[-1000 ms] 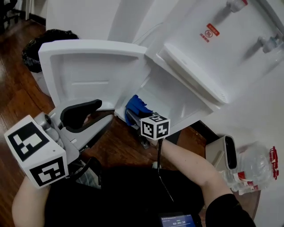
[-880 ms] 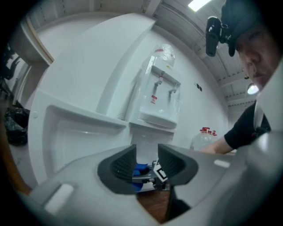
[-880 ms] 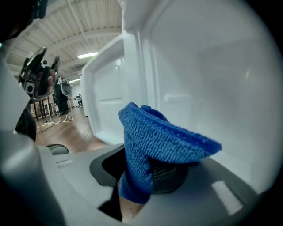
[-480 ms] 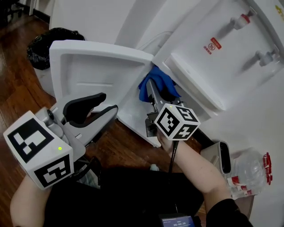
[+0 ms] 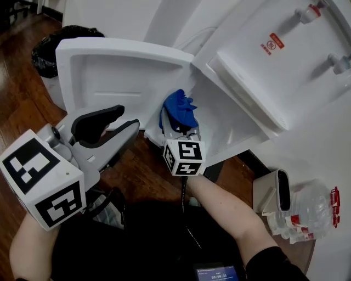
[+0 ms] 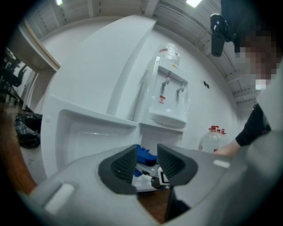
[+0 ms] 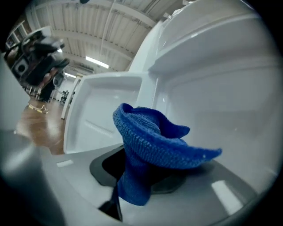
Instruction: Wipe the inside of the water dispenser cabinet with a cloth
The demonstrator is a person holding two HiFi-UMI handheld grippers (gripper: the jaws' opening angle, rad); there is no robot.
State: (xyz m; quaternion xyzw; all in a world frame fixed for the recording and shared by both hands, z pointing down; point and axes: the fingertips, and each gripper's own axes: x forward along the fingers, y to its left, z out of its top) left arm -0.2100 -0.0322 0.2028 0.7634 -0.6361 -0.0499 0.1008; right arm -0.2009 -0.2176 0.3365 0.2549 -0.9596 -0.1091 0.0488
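The white water dispenser (image 5: 274,60) has its lower cabinet (image 5: 219,118) open, with the door (image 5: 120,77) swung out to the left. My right gripper (image 5: 178,127) is shut on a bunched blue cloth (image 5: 180,110) at the cabinet's left front edge, next to the door hinge. In the right gripper view the cloth (image 7: 150,141) stands up out of the jaws of that gripper (image 7: 141,172), facing the cabinet's inner wall (image 7: 221,101). My left gripper (image 5: 112,127) hovers in front of the door, its pads a narrow gap apart and holding nothing (image 6: 147,163).
A black bin bag (image 5: 46,49) lies on the wood floor left of the door. A clear water bottle (image 5: 315,211) and a small grey device (image 5: 279,192) sit at the lower right. The dispenser's taps (image 5: 310,12) jut out above the cabinet.
The right gripper has carried the cloth up from low in the cabinet opening to its left edge by the hinge, and its wrist has rolled. The left gripper has hardly moved.
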